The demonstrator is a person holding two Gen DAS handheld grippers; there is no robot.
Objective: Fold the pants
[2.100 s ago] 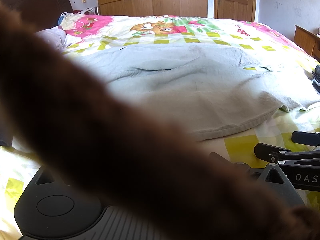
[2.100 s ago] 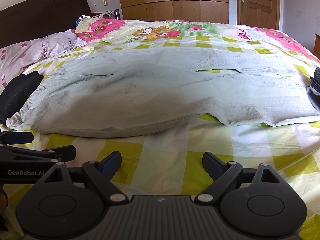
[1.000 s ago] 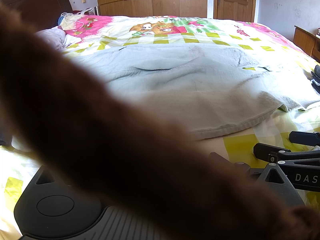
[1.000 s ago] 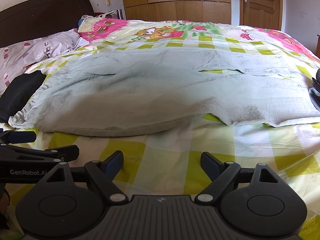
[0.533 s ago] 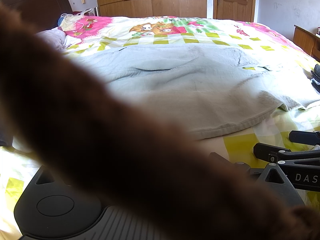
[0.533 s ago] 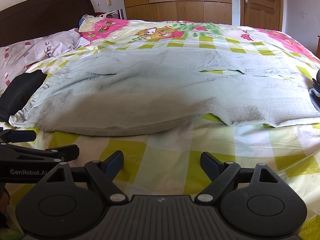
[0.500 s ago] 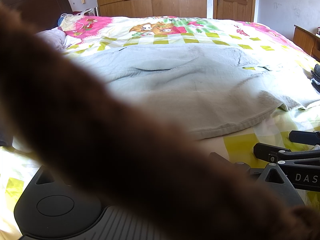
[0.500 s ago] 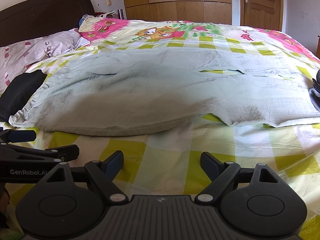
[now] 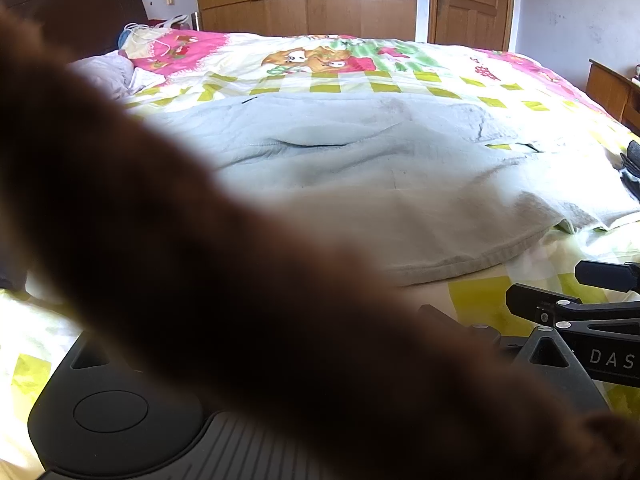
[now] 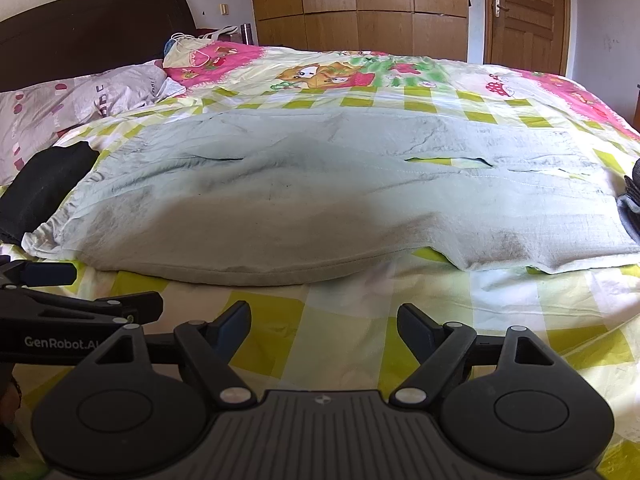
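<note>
The pale green pants (image 10: pixel 320 204) lay flat across the bed (image 10: pixel 360 320), at twelve o'clock from the right gripper (image 10: pixel 323 326), whose empty jaws were closing. The left gripper's (image 10: pixel 52 292) state could not be told. The pants looked soft, light and limp, best pinched at the waistband hem (image 10: pixel 52 236).

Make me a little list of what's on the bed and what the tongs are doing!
pants: pale green pants spread flat across the bed, not folded yet
bedspread: yellow-green checked bedspread with cartoon pictures
right tongs: right tongs over bare bedspread in front of the pants, nothing between them, jaws closing a little
left tongs: left tongs beside them; a blurry brown thing covers most of their own camera
dark cloth: dark cloth at the pants' left end
pillow: pillow by the headboard
</note>
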